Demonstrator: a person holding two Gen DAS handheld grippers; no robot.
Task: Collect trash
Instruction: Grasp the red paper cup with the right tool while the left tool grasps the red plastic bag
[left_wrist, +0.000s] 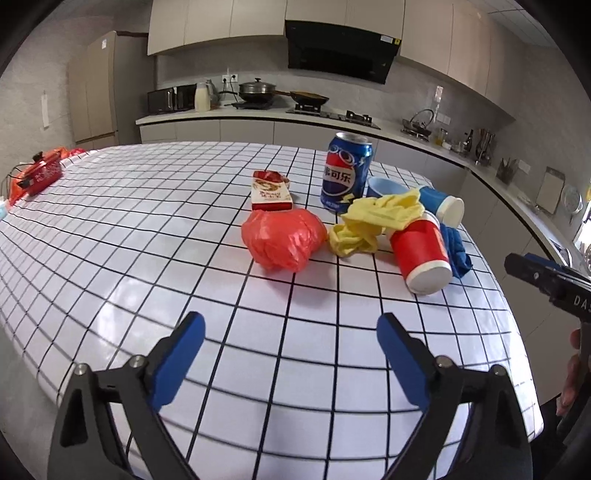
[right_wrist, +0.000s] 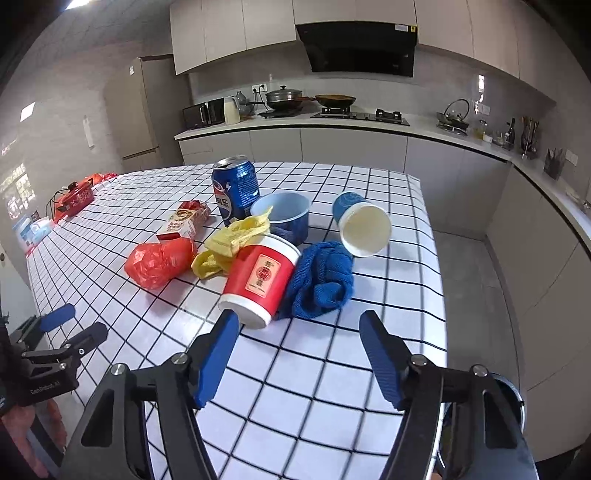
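I hold both sets of jaws spread wide and empty above the grid-patterned white worktop (right_wrist: 369, 369), judging what to lift first. My right gripper (right_wrist: 299, 343) faces the red paper cup (right_wrist: 258, 280), which lies on its side, white base toward me, long axis running away. The crumpled orange plastic bag (left_wrist: 282, 238) sits ahead of my left gripper (left_wrist: 291, 343), well apart.

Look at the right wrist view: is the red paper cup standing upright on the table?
No, the red paper cup lies on its side, its white base facing the camera, beside the blue cloth.
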